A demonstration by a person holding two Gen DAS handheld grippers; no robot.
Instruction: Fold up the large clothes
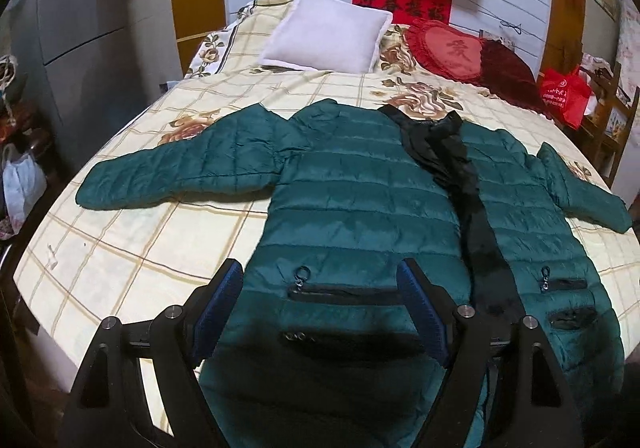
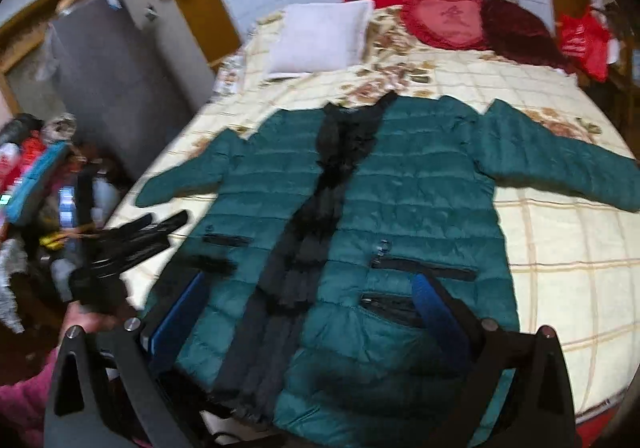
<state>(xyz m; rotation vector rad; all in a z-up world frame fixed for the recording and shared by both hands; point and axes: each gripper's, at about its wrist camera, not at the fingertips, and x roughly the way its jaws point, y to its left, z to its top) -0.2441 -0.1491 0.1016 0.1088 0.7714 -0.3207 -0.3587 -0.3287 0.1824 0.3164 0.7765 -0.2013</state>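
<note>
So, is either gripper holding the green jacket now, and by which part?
Nothing is held. The left gripper and the right gripper both stand open above the lower part of the jacket.

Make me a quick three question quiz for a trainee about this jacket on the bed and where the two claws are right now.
1. True or false: both sleeves of the green jacket are already folded across its body.
2. Multiple choice: the white pillow lies A) on the jacket, B) at the far end of the bed, apart from the jacket, C) on the floor.
3. Fill in: the left claw and the right claw both stand ____ above the jacket's hem end.

Key: 1 false, the sleeves lie spread out to both sides. 2 B. 3 open, gripping nothing.
</note>
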